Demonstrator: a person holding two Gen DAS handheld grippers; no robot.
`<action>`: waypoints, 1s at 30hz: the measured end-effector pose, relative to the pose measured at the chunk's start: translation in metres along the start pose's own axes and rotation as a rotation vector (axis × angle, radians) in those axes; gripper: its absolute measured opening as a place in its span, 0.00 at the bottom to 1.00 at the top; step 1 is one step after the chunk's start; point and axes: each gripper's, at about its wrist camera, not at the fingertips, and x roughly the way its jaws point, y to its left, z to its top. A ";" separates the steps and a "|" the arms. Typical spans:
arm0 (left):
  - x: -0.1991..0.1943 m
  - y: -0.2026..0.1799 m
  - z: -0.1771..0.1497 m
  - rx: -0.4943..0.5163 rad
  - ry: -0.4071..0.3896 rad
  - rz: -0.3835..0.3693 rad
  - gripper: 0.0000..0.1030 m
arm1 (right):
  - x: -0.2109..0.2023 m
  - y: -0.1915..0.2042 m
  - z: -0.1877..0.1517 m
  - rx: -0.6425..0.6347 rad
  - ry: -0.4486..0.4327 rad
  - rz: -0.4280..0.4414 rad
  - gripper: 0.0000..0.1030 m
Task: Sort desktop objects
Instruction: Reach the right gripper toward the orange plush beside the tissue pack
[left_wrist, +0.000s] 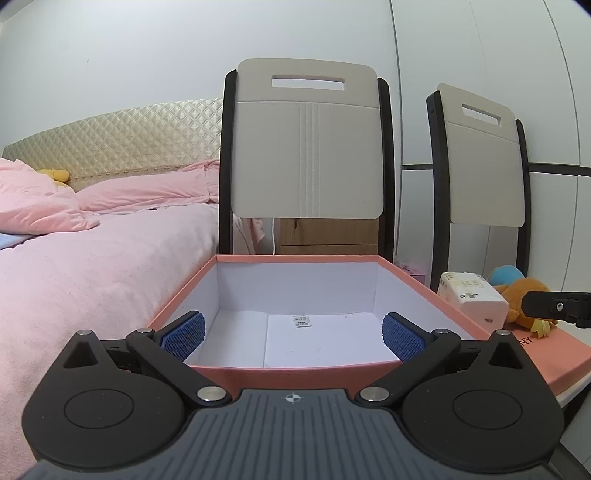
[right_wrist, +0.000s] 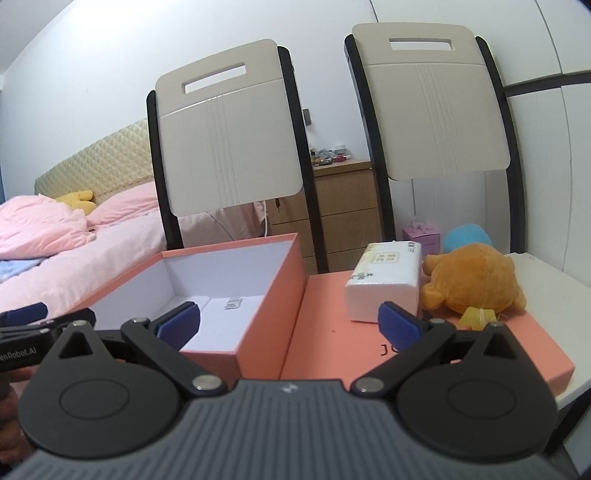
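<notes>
Two things wait for sorting: a white wrapped tissue pack (right_wrist: 384, 280) and, touching its right side, an orange plush toy (right_wrist: 476, 280), both on the flat salmon-pink cardboard lid (right_wrist: 332, 332). Just left stands the open salmon-pink cardboard box (right_wrist: 258, 295) (only a small label lies inside). My right gripper (right_wrist: 290, 326) and left gripper (left_wrist: 293, 336) are both spread wide, holding nothing. I think I should take the pack across its narrow sides.
</notes>
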 end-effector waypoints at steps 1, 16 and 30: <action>-0.001 0.000 0.000 0.000 -0.003 0.003 1.00 | 0.000 0.000 0.000 -0.005 0.002 -0.010 1.00; -0.003 -0.002 0.002 -0.004 -0.006 0.002 1.00 | 0.012 -0.025 0.041 -0.028 -0.010 -0.044 1.00; -0.002 -0.003 0.001 0.004 -0.002 0.007 1.00 | 0.089 -0.122 0.080 0.038 0.002 -0.217 1.00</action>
